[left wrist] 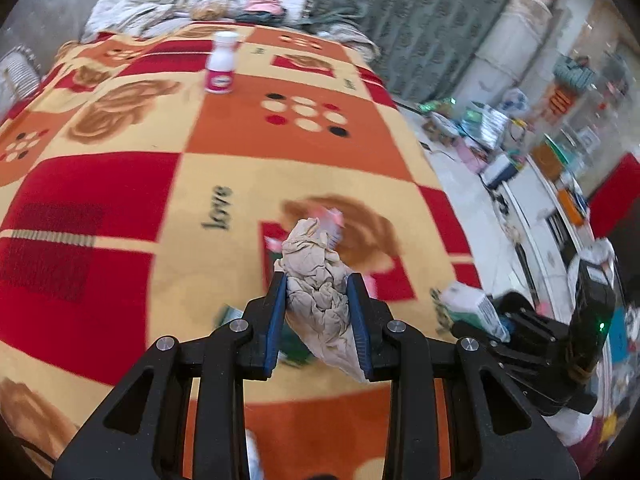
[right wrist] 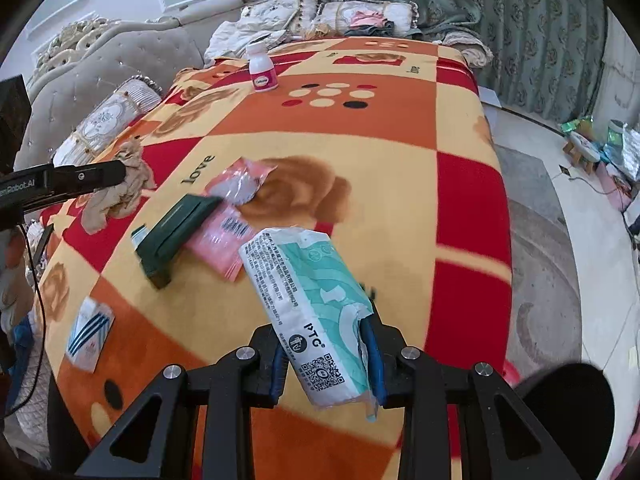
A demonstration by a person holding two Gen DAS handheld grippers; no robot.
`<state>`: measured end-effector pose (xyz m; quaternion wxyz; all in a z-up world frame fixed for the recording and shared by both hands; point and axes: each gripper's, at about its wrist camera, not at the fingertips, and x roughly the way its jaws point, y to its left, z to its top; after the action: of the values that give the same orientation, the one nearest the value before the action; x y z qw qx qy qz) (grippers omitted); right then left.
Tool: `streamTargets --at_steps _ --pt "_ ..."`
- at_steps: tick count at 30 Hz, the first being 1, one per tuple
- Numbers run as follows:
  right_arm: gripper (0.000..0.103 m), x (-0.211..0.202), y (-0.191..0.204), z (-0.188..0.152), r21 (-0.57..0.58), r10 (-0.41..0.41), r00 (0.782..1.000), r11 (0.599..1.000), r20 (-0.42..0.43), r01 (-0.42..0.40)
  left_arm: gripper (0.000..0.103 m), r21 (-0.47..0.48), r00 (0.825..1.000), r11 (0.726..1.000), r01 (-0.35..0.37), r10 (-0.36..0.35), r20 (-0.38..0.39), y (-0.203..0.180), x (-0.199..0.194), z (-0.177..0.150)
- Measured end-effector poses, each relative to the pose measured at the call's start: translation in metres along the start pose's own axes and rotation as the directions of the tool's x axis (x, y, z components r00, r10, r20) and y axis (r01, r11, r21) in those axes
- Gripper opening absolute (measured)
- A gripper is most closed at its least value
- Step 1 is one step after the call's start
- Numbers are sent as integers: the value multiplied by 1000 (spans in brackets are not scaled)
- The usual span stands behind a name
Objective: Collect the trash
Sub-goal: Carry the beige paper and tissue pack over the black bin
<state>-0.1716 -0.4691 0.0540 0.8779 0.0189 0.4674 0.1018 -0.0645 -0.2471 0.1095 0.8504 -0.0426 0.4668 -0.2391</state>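
My left gripper (left wrist: pixel 318 292) is shut on a crumpled beige paper wad (left wrist: pixel 316 280), held just above the patterned blanket (left wrist: pixel 160 184). From the right wrist view the same wad (right wrist: pixel 120 192) hangs from the left gripper's fingers (right wrist: pixel 100 176) at the left. My right gripper (right wrist: pixel 326 344) is shut on a teal and white tissue pack (right wrist: pixel 312 304), lifted off the blanket (right wrist: pixel 400 208); that pack (left wrist: pixel 472 308) also shows at the right of the left wrist view. On the blanket lie a dark green box (right wrist: pixel 176 232), pink wrappers (right wrist: pixel 224 236) and a blue-striped packet (right wrist: pixel 88 336).
A white bottle with a pink label (right wrist: pixel 262 68) stands upright at the far end of the blanket. Pillows (right wrist: pixel 360 16) and a tufted sofa back (right wrist: pixel 120 64) lie beyond. The blanket's right edge drops to a floor with a rug (right wrist: pixel 540 280) and clutter (left wrist: pixel 500 140).
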Motion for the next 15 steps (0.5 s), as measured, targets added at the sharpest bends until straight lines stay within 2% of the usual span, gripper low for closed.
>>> streamTargets --at_steps 10,15 --pt "31 -32 -9 -40 60 -50 999 997 8 50 28 128 999 992 -9 13 -31 -65 17 -45" --pt "31 -46 -22 -53 109 -75 997 991 13 73 28 169 999 986 12 -5 -40 -90 23 -56"
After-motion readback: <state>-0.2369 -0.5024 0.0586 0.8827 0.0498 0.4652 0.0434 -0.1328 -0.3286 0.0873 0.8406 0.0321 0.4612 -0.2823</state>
